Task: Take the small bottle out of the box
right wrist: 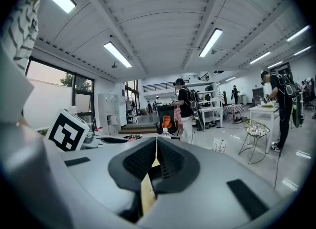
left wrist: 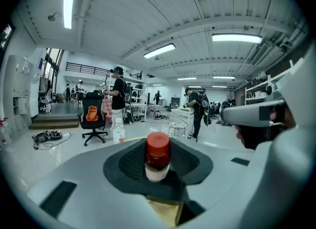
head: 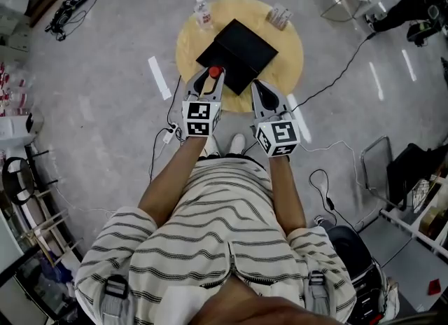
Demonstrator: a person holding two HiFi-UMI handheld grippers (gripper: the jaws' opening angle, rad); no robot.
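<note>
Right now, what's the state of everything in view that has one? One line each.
left tool: shut on the small bottle.
small bottle: upright, red cap on, out of the box, between the left tool's pads.
right tool: shut, nothing between its jaws.
black box: flat on the round table; can't tell whether the lid is open.
clear bottle: upright, near the table's far edge.

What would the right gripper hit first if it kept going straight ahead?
Likely the black box just ahead; if the right gripper passes above it, the clear bottle beyond. Height is unclear.
</note>
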